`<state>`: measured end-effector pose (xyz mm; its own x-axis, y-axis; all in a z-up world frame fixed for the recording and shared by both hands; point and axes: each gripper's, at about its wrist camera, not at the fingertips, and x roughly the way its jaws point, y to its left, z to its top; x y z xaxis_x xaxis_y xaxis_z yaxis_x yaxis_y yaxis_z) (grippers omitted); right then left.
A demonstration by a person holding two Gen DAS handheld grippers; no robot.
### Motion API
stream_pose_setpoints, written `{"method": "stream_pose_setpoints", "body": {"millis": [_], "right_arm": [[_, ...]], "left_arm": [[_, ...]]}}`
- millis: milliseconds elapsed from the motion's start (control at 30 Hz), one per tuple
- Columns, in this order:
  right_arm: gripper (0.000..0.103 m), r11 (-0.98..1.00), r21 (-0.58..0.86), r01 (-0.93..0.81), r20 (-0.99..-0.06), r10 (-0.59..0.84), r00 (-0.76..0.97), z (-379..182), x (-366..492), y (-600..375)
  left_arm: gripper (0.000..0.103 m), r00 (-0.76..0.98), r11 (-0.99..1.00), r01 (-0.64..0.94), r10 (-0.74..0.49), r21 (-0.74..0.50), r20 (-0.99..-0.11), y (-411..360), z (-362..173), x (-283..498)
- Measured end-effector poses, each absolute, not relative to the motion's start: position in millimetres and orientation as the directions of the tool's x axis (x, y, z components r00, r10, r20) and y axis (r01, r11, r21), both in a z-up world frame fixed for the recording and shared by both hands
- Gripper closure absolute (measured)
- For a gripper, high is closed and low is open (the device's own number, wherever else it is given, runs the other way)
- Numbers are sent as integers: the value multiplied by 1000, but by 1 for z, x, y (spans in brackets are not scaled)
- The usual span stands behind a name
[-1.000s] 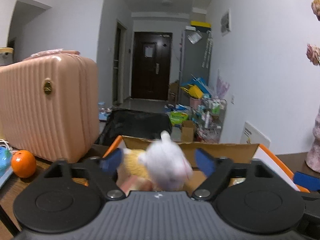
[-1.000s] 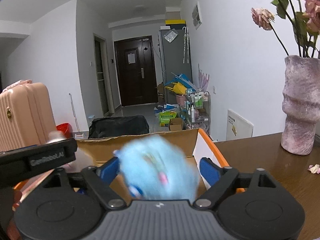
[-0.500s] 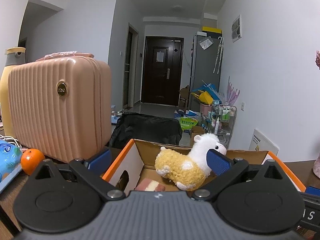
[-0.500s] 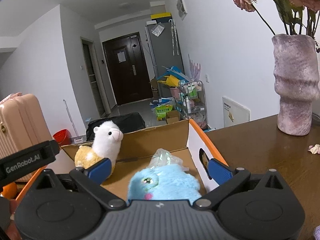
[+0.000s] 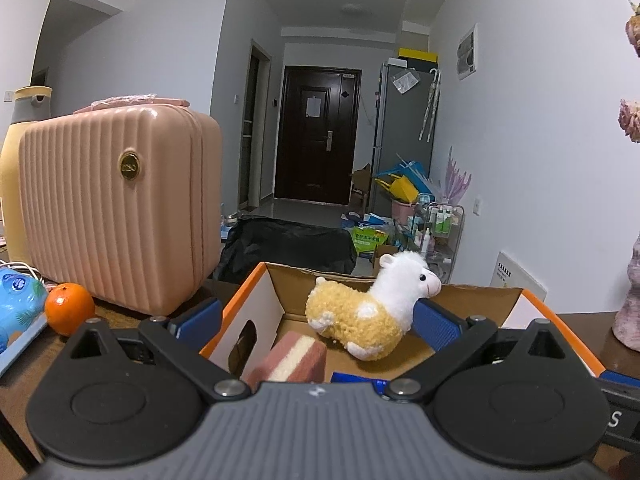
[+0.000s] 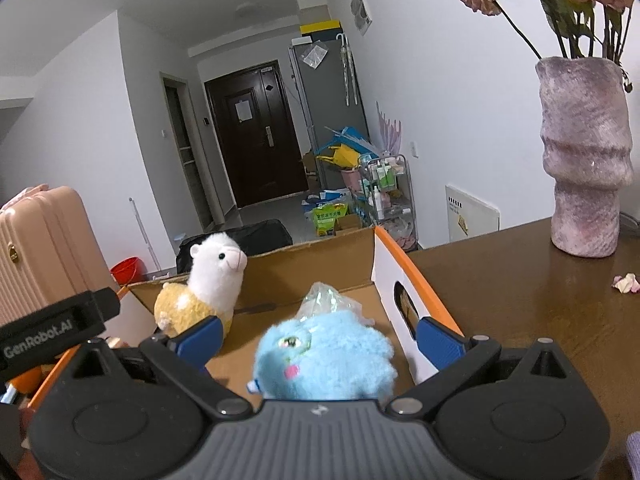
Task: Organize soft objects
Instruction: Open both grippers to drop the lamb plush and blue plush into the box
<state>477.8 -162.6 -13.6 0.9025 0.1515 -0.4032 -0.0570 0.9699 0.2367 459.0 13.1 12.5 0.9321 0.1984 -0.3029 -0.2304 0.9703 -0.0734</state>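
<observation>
Left gripper (image 5: 316, 322) spread wide, empty, above cardboard box (image 5: 256, 304); alpaca plush (image 5: 370, 306) upright inside, facing right; pink-and-cream sponge (image 5: 294, 362) leaning near box's left wall; orange (image 5: 69, 309) beside pink suitcase (image 5: 116, 208) on wooden table (image 5: 24, 356).

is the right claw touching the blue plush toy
Apart. The right wrist view shows the right claw open, with cardboard visible between each finger and the blue plush toy.

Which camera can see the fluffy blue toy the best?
The right wrist camera. The fluffy blue toy lies in the cardboard box, between the open fingers of the right gripper, face showing. The left wrist camera doesn't show it, only the alpaca.
</observation>
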Motion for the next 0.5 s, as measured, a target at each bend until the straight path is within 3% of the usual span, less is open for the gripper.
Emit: {"method": "stream_pose_setpoints", "body": {"millis": [500], "right_arm": [[0, 981, 165, -106, -372, 161, 914, -17, 433, -164]], "left_arm": [[0, 932, 963, -248, 208, -102, -298, 20, 18, 413]]}}
